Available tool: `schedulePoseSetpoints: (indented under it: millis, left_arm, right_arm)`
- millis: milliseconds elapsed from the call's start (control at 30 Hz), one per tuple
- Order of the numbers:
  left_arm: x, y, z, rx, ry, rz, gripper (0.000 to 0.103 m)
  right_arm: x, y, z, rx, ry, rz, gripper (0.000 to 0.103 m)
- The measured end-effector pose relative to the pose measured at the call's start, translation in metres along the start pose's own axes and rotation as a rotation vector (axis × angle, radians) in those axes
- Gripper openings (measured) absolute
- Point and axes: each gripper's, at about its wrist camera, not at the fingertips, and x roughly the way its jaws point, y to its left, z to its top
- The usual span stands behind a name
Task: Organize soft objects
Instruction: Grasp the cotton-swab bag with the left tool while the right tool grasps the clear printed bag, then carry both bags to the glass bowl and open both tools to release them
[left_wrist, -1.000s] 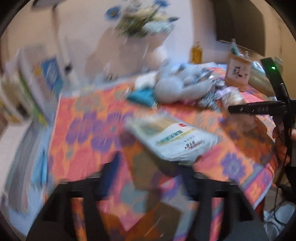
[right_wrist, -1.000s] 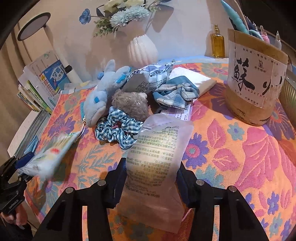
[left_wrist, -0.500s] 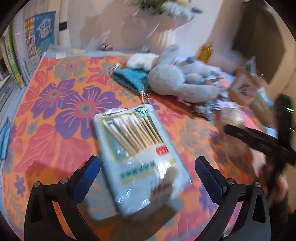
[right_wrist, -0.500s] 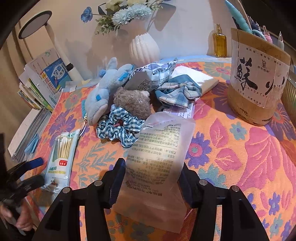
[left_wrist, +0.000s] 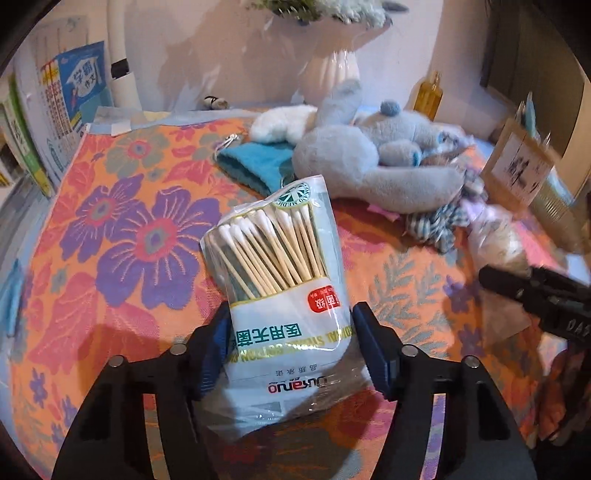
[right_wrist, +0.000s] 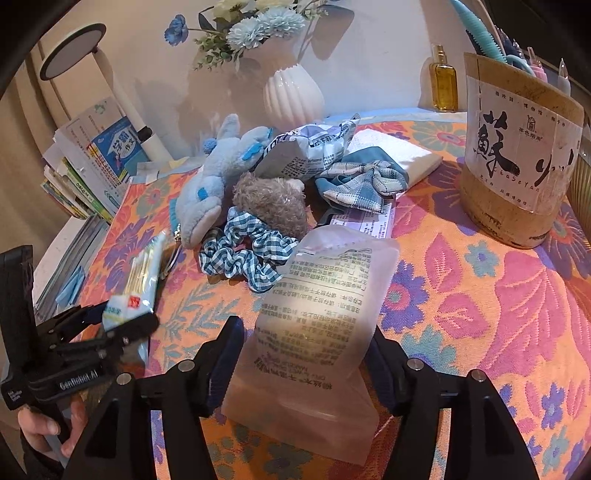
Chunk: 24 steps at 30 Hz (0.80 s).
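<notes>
Left gripper jaws are closing on the cotton swab pack, which lay loose on the floral tablecloth half a second ago. Only the right view shows the right gripper opening around the frosted pouch, beside the checked scrunchie.

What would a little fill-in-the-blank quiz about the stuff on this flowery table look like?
1. The packet between the left gripper fingers holds cotton ____.
2. The blue-and-white checked scrunchie lies right in front of a brown ____ toy.
3. The white ribbed vase holds ____.
4. The frosted pouch between the right gripper fingers is printed with ____.

Missing words: swabs; plush; flowers; text
</notes>
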Motion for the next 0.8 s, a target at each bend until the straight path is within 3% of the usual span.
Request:
schedulePoseSetpoints:
  millis: [67, 133, 433, 500, 533, 567, 700, 800]
  left_arm:
    - [-0.002, 0.004, 0.0, -0.023, -0.018, -0.013, 0.059]
    - [-0.003, 0.006, 0.001, -0.033, -0.039, -0.012, 0.059]
    - [-0.004, -0.001, -0.001, 0.012, -0.054, -0.019, 0.06]
    - [-0.006, -0.005, -0.002, 0.031, -0.065, -0.009, 0.06]
    - [-0.009, -0.007, -0.003, 0.037, -0.073, -0.006, 0.06]
    - [-0.01, -0.006, -0.003, 0.04, -0.079, -0.006, 0.06]
    - [-0.027, -0.009, -0.008, 0.044, -0.122, -0.075, 0.06]
    - [-0.051, -0.022, -0.008, 0.079, -0.182, -0.114, 0.06]
  right_arm:
    - [-0.001, 0.002, -0.002, -0.012, 0.0, 0.008, 0.081]
    - [-0.003, 0.004, -0.004, -0.016, -0.008, -0.006, 0.085]
    - [0.001, 0.007, -0.003, -0.019, -0.001, -0.053, 0.088]
    - [0.001, 0.012, -0.004, -0.034, -0.005, -0.091, 0.078]
    - [0.0, 0.012, -0.006, -0.034, -0.01, -0.094, 0.063]
    - [-0.003, 0.011, -0.007, -0.026, -0.021, -0.087, 0.056]
    - [-0.017, -0.003, -0.016, 0.05, -0.061, 0.061, 0.048]
    - [-0.042, -0.01, -0.017, 0.076, -0.121, 0.097, 0.046]
